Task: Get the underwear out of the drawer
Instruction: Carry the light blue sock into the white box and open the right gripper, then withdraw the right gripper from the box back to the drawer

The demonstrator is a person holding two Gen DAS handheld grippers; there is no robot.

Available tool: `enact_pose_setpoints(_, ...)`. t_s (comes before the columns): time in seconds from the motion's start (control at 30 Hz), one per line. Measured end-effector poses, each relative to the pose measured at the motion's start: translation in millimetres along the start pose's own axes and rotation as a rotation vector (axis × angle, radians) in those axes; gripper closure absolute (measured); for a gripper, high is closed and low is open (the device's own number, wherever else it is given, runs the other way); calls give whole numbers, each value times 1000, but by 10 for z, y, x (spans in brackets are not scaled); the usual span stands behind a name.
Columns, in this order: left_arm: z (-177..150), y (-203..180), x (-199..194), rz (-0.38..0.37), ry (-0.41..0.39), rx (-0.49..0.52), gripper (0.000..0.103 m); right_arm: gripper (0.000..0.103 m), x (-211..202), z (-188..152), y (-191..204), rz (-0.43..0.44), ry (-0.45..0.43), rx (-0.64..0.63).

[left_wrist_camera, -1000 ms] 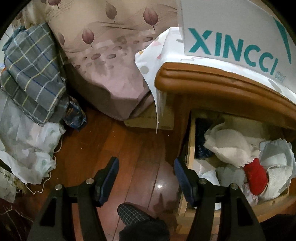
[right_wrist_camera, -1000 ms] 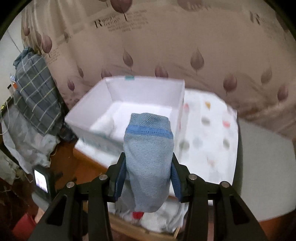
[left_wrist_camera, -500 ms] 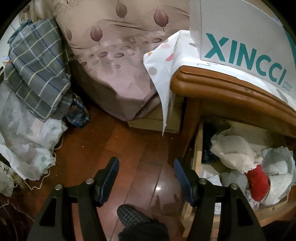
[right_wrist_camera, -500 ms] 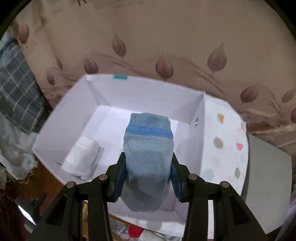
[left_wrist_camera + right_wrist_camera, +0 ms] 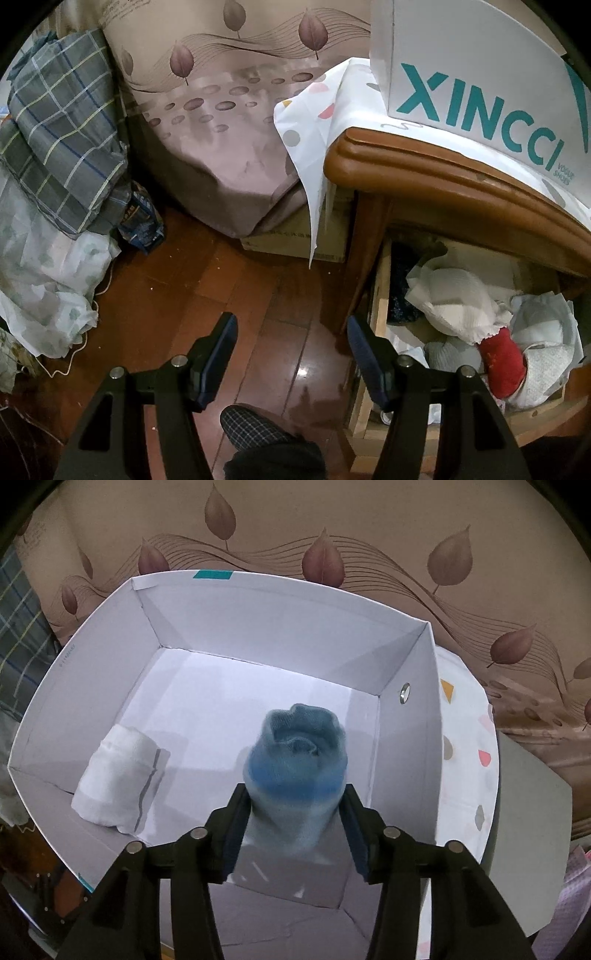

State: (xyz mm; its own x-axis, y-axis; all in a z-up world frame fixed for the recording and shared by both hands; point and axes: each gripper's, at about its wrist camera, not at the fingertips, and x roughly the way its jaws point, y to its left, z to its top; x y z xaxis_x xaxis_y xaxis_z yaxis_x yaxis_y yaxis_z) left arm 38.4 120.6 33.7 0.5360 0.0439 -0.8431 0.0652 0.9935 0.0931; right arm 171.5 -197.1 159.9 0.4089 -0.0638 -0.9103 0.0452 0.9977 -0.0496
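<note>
Your right gripper [image 5: 293, 827]: it points down into the white shoe box [image 5: 258, 616], and its jaws are opening. The rolled blue underwear [image 5: 297, 764] sits between the fingers [image 5: 236, 830], blurred, its lower end low in the box. You cannot tell whether the pads still touch the cloth.

Blue underwear: inside the box, toward its right wall, darker blue band across the middle, paler fabric nearest the camera.

White roll [image 5: 118, 779]: a folded white garment with a grey stripe lies on the box floor at the left, well apart from the blue one.

Box: it stands on a white cloth with coloured spots [image 5: 465, 738], with the leaf-print bed cover [image 5: 332, 528] behind it.

Your left gripper [image 5: 291, 354]: fingers [image 5: 218, 350] spread moderately wide with nothing between them, held over the red-brown wooden floor [image 5: 192, 288].

Drawer [image 5: 380, 291]: open, at the right of the left wrist view, just beside the right finger. It holds crumpled white garments [image 5: 454, 302], a red piece [image 5: 502, 362] and something dark at its left end.

Nightstand top [image 5: 424, 173]: rounded wooden edge above the drawer, carrying the spotted cloth and the box, whose side reads XINCCI.

Floor clutter: a plaid grey bundle [image 5: 62, 136] and pale bags at the left; a checked slipper toe [image 5: 251, 432] at the bottom edge.
</note>
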Motion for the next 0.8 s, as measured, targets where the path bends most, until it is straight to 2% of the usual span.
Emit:
enact_pose_setpoints(0.07, 2, 16, 10, -2, 5, -3, 40, 47, -15, -2, 29, -8, -2, -5)
enact_pose_setpoints(0.23, -9, 14, 45, -19, 23, -8, 40, 47, -254, -51, -3, 20, -34, 3)
enact_pose_setpoints(0.4, -23, -32, 50, -21, 25, 8, 40, 46, -675, -317, -71, 73, -66, -13)
enact_pose_setpoints(0.5, -35, -56, 50, -27, 28, 15, 40, 38, -923, -626, -125, 96, -73, -27)
enact_pose_setpoints(0.6, -41, -64, 59, -38, 38, 15, 40, 37, -1017, -971, -181, 103, -51, -45)
enact_pose_setpoints(0.7, -41, -77, 62, -37, 41, 24, 40, 37, -993, -1311, -206, 118, -5, -59)
enact_pose_setpoints(0.8, -51, -109, 60, -39, 39, 35, 39, 37, -797, -1671, -216, 145, 76, -68)
